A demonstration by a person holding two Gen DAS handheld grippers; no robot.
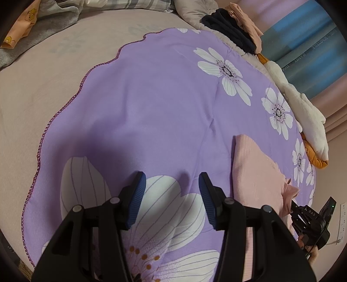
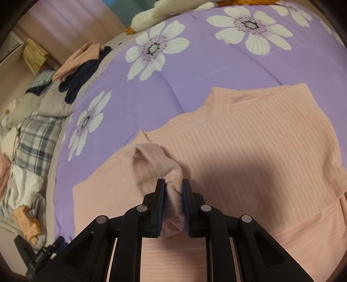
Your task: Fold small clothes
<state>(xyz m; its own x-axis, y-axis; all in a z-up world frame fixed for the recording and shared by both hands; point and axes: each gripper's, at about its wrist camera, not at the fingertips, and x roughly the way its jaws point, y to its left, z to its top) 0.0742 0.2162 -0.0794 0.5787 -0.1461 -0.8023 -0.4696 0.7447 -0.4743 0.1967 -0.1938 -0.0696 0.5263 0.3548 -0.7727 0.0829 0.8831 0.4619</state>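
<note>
A pink ribbed sweater (image 2: 249, 141) lies flat on the purple flowered blanket (image 2: 184, 71), collar toward the far side. My right gripper (image 2: 173, 184) is shut on the sweater's fuzzy pink sleeve cuff (image 2: 151, 162) and holds it bunched above the sweater's body. In the left wrist view the sweater (image 1: 256, 171) lies at the right, and the right gripper (image 1: 308, 219) shows at its near right edge. My left gripper (image 1: 172, 184) is open and empty above the blanket (image 1: 151, 97), left of the sweater.
A pile of dark navy and peach clothes (image 1: 234, 28) lies at the blanket's far edge. A white plush toy (image 1: 303, 112) lies along the right side. Plaid pillows and loose clothes (image 2: 34, 138) lie left of the blanket. Grey cloth (image 1: 43, 19) lies far left.
</note>
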